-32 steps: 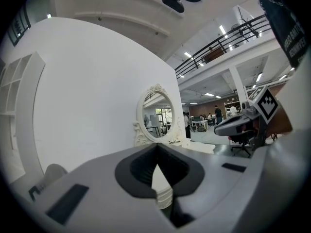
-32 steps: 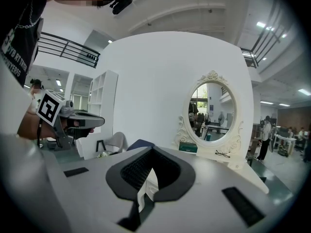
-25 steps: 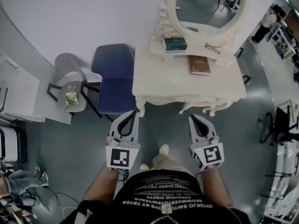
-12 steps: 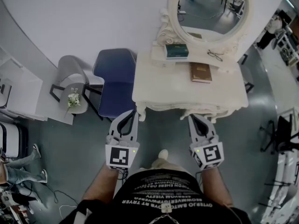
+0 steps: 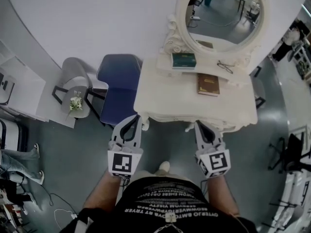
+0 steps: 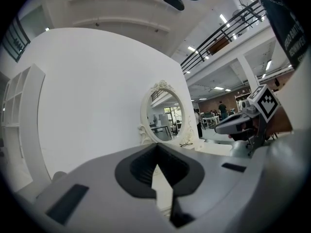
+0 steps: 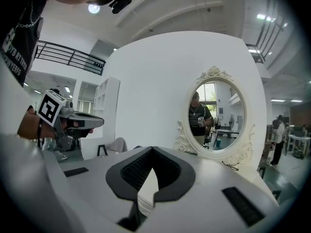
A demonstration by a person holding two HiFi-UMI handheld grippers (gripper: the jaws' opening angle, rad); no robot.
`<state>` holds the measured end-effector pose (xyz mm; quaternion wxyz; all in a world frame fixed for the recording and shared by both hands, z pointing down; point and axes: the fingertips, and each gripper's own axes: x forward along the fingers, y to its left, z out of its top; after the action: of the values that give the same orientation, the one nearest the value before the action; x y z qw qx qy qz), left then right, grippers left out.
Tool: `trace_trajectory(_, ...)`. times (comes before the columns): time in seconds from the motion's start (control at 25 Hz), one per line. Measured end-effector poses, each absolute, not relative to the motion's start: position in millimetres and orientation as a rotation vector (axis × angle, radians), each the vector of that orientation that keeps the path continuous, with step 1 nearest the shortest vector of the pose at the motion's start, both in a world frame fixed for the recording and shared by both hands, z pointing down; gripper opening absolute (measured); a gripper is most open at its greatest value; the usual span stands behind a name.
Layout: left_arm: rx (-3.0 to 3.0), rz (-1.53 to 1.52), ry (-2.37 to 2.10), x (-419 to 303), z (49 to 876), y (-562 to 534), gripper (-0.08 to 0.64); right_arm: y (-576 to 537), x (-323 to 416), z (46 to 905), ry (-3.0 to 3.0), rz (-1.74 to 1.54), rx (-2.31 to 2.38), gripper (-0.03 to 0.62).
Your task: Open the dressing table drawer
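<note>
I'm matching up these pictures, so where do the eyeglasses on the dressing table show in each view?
Head view: eyeglasses upper right, below the oval mirror.
Left gripper view: eyeglasses right of centre, at its foot.
Right gripper view: eyeglasses lower right.
Shared landmark: the oval mirror.

Open-plan laboratory hall with a staged bedroom corner: curved white partition (image 5: 87, 18) at 11 o'clock, dressing table (image 5: 160, 91) at 12 o'clock, mezzanine railing (image 6: 228, 30) overhead, equipment racks (image 5: 300, 57) at 3 o'clock.

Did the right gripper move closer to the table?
Yes. The right gripper moved up the picture toward the dressing table, and is now at its front edge.
</note>
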<state>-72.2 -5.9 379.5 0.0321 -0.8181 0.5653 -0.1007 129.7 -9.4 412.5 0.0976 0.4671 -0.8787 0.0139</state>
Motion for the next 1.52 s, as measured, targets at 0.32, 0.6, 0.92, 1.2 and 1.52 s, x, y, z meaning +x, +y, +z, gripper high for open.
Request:
trace_trajectory(0.32, -2.512, -0.377, 1.767, -61, 387, -3, 0.003, -21, 140, 418, -2.608, 0.062, 1.352, 0.002)
trace_trajectory(0.6, -2.498, -0.359, 1.792, -66, 384, -5, 0.003, -25, 139, 421, -2.617, 0.039, 1.346, 0.002)
trace_trajectory(0.92, -2.510, -0.325, 1.772, -62, 383, -29, 0.003, -40, 139, 421, -2.592, 0.064, 1.377, 0.002)
trace_trajectory(1.2, -2.539, -0.335, 1.745, -62, 390, -65, 0.003, -69, 138, 427, -2.559, 0.064, 1.398, 0.002)
trace_trajectory(1.52, -2.566, -0.330, 1.718, -65, 388, -114, 0.003, -112, 133, 422, -2.540, 0.074, 1.419, 0.002)
